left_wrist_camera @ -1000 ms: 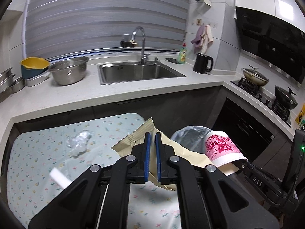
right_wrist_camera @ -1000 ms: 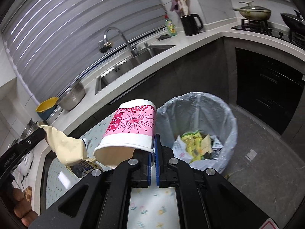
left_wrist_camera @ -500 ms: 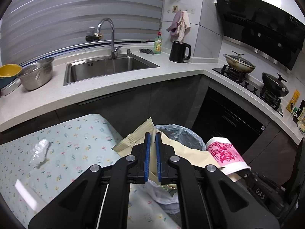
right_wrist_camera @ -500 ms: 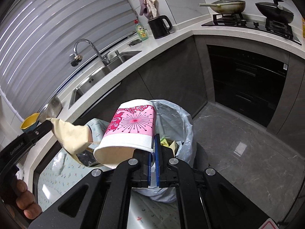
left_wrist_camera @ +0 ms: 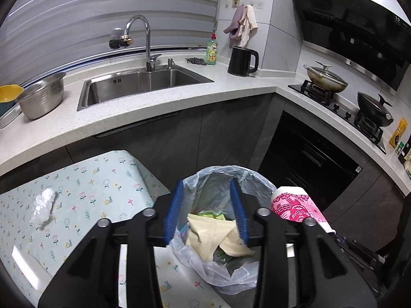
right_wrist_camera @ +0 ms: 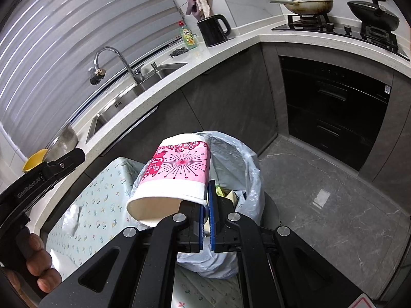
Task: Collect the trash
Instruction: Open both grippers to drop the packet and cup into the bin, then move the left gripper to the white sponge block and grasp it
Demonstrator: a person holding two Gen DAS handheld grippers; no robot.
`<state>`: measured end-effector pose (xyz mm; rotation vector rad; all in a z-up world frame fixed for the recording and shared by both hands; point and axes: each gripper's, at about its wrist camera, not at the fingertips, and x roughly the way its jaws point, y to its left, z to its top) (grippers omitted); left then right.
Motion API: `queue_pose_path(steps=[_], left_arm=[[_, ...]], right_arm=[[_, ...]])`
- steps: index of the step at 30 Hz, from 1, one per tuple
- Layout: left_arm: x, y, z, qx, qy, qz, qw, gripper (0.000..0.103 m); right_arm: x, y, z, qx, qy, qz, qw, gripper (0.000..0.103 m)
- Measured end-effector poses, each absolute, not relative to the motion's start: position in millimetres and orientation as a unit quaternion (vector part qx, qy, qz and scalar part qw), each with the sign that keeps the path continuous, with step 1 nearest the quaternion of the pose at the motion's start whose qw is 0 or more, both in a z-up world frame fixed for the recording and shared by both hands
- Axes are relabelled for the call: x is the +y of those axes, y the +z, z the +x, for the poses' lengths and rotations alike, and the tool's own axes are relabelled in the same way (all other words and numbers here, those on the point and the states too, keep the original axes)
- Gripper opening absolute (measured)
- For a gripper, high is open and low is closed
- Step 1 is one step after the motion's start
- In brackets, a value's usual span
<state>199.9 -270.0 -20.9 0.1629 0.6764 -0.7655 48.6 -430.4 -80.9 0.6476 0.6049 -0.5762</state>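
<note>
We see our left gripper [left_wrist_camera: 206, 210] spread wide above the lined trash bin [left_wrist_camera: 259, 179] (beige wrapper [left_wrist_camera: 213, 233] inside), while our right gripper [right_wrist_camera: 205, 215] pinches the pink paper cup [right_wrist_camera: 177, 174].

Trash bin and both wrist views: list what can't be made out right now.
- Trash bin contents: in the left wrist view the left gripper fingers cover the sides; in the right wrist view the paper cup hides most.
- Cup's inside: only its rim shows.
- Crumpled plastic on the tablecloth: too small to identify.
- Right gripper grip point: the fingers hide it.
</note>
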Motion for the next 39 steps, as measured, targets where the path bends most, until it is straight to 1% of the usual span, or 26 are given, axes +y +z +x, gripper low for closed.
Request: queue_pose_path(steps=[2,3,5,6,8,11,13,16,18,20,24,25,27,29,39], left_arm=[[-264,-20,202,0.323,-0.361,0.075,0.871,0.042],[-260,-20,203,0.323,-0.359,0.074,0.873,0.043],[-253,-20,204,0.324,-0.351,0.071,0.876,0.052],[-250,-20,205,0.323,-0.347,0.069,0.878,0.054],[-241,-20,205,0.322,-0.339,0.066,0.882,0.062],[-231,-22,206,0.32,-0.327,0.071,0.886,0.067],[-225,-24,207,0.323,-0.318,0.073,0.888,0.07],[-214,-26,210,0.331,-0.31,0.067,0.889,0.07],[-206,-26,211,0.333,-0.304,0.063,0.89,0.071],[-197,-27,211,0.331,-0.297,0.06,0.894,0.077],[-181,-26,212,0.328,-0.277,0.063,0.901,0.08],[-178,-25,213,0.33,-0.272,0.063,0.902,0.082],[-168,-25,215,0.331,-0.259,0.06,0.905,0.087],[-156,-25,216,0.332,-0.244,0.056,0.909,0.088],[-97,-33,227,0.357,-0.165,0.045,0.918,0.09]], right_arm=[[-428,-80,57,0.292,-0.269,0.304,0.866,0.004],[-427,-80,61,0.292,-0.268,0.302,0.867,0.007],[-425,-79,68,0.292,-0.269,0.299,0.868,0.014],[-424,-79,72,0.294,-0.267,0.3,0.867,0.017],[-420,-79,77,0.292,-0.261,0.305,0.868,0.021],[-412,-77,82,0.291,-0.256,0.3,0.872,0.024],[-407,-76,86,0.295,-0.251,0.295,0.873,0.025],[-402,-72,89,0.296,-0.247,0.291,0.876,0.025],[-398,-68,89,0.293,-0.244,0.29,0.878,0.027],[-393,-65,89,0.291,-0.243,0.288,0.879,0.031],[-382,-61,92,0.293,-0.237,0.281,0.882,0.032],[-379,-61,92,0.294,-0.236,0.281,0.883,0.032],[-372,-59,92,0.294,-0.231,0.281,0.884,0.037],[-364,-58,94,0.295,-0.227,0.278,0.886,0.039],[-313,-55,113,0.312,-0.185,0.261,0.895,0.039]])
